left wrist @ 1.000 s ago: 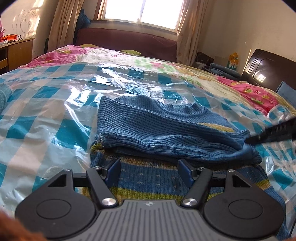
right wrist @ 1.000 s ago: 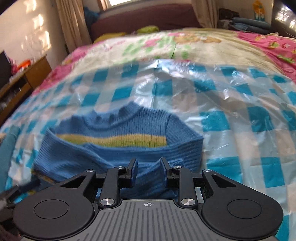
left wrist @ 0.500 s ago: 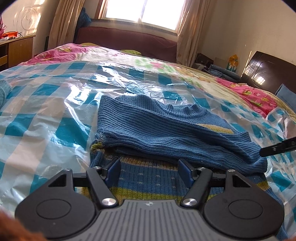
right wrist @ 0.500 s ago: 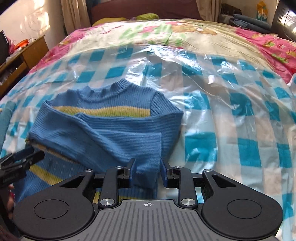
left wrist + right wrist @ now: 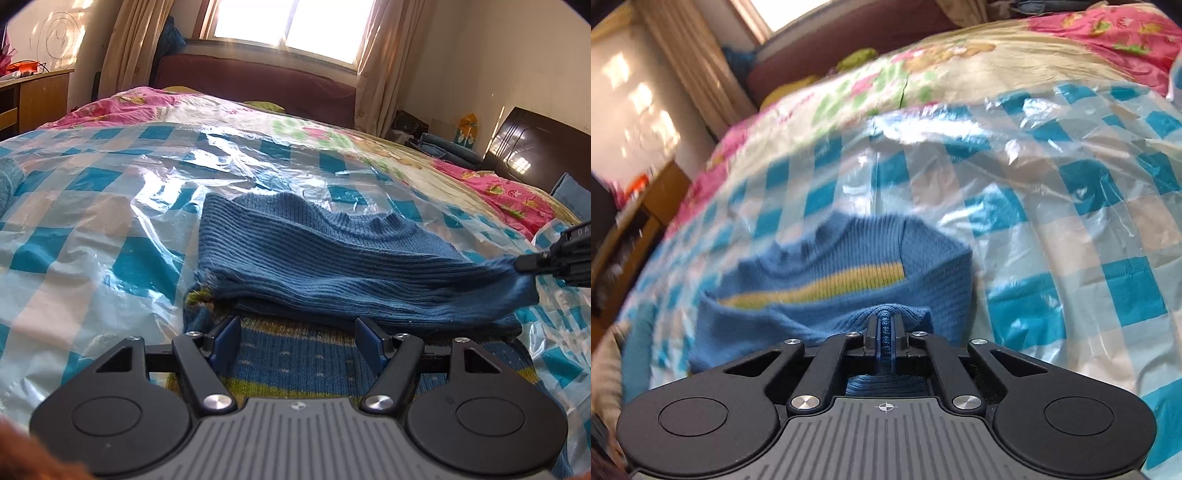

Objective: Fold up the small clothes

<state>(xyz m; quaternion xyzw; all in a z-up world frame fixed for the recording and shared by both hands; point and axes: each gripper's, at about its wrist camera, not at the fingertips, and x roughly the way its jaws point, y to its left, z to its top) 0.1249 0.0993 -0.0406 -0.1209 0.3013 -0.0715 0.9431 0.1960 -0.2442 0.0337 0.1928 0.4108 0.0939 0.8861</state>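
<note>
A small blue knit sweater (image 5: 332,266) with yellow-green stripes lies on the bed, its sleeves folded across the chest. My left gripper (image 5: 297,325) hovers open over the striped hem, its fingers apart and holding nothing. My right gripper (image 5: 884,325) is shut on the blue ribbed sleeve end, with a fold of knit pinched between its pads. In the left wrist view the right gripper (image 5: 524,263) comes in from the right edge and lifts that sleeve end (image 5: 509,284) slightly. The sweater (image 5: 831,295) shows its collar and yellow stripe in the right wrist view.
A clear plastic sheet (image 5: 110,221) over a blue-and-white checked cover lies under the sweater. A wooden desk (image 5: 37,96) stands at the left, a dark cabinet (image 5: 535,144) at the right, a maroon sofa (image 5: 258,85) under the window. Another light blue garment (image 5: 7,181) lies at the left edge.
My right gripper has closed on the sleeve end, rolled and risen a little, pulling the knit up. The left gripper has stayed put and open.
</note>
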